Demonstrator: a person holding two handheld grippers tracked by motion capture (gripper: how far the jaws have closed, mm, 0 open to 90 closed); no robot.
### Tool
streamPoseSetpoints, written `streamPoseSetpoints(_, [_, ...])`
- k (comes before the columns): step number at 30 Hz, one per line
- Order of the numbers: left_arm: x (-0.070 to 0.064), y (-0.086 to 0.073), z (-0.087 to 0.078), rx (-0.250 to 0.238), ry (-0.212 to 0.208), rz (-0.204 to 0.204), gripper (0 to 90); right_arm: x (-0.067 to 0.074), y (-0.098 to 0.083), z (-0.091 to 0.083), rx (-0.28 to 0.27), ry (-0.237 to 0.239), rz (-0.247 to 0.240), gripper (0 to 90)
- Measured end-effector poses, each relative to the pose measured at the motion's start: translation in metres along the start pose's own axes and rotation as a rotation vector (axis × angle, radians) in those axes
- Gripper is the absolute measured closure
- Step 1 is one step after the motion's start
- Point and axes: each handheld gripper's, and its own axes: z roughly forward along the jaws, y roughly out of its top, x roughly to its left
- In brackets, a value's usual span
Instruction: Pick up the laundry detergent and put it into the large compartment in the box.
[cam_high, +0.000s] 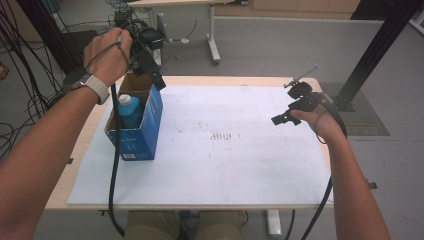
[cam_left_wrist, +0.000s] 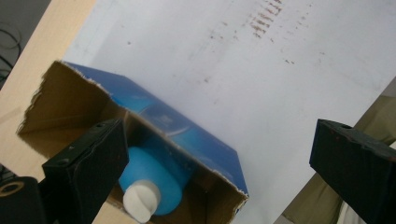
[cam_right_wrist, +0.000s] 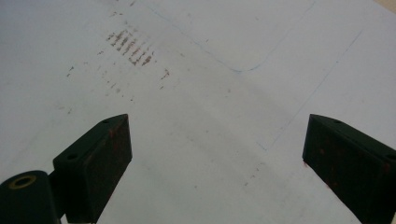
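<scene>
Grey flooring, trailing cables and the legs of a second table are seen behind a light wooden table (cam_high: 75, 165) covered by a white sheet (cam_high: 240, 165) marked with faint brown smudges. From the high view, an open-topped blue cardboard box (cam_high: 145, 130) is seen standing on the left part of the sheet, with a blue bottle (cam_high: 129, 111) upright inside it. The left gripper (cam_high: 152, 75) is held in the air just above the far rim of the box, its cable hanging down past the box's near left side. The right gripper (cam_high: 286, 118) is held low over the right part of the sheet, well apart from the box.

From the left gripper view, the left gripper's (cam_left_wrist: 219, 163) black jaws are seen spread wide with nothing between them. Below them the box (cam_left_wrist: 196, 140) is looked into from above, and the bottle (cam_left_wrist: 154, 179) with its white cap (cam_left_wrist: 140, 200) is seen against the brown inner wall. One jaw overlaps the box opening in this view; whether it touches the cardboard cannot be told.

From the right gripper view, the right gripper's (cam_right_wrist: 215, 161) jaws are likewise seen spread wide and empty, above the bare sheet (cam_right_wrist: 210, 93), on which brown smudges and thin drawn lines are visible.
</scene>
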Motion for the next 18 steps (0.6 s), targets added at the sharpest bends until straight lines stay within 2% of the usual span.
streamPoseSetpoints(9, [-0.004, 0.016, 0.007, 0.009, -0.03, 0.088, 4.8, 0.001, -0.006, -0.006, -0.002, -0.01, 0.013, 8.1])
streamPoseSetpoints(11, [-0.005, 0.019, 0.009, 0.01, -0.03, 0.095, 4.9, 0.002, -0.007, -0.006, -0.002, -0.011, 0.016, 8.1])
streamPoseSetpoints(18, [-0.01, 0.029, 0.017, 0.007, -0.056, 0.178, 5.0, 0.002, -0.01, -0.006, -0.006, -0.006, 0.024, 8.1])
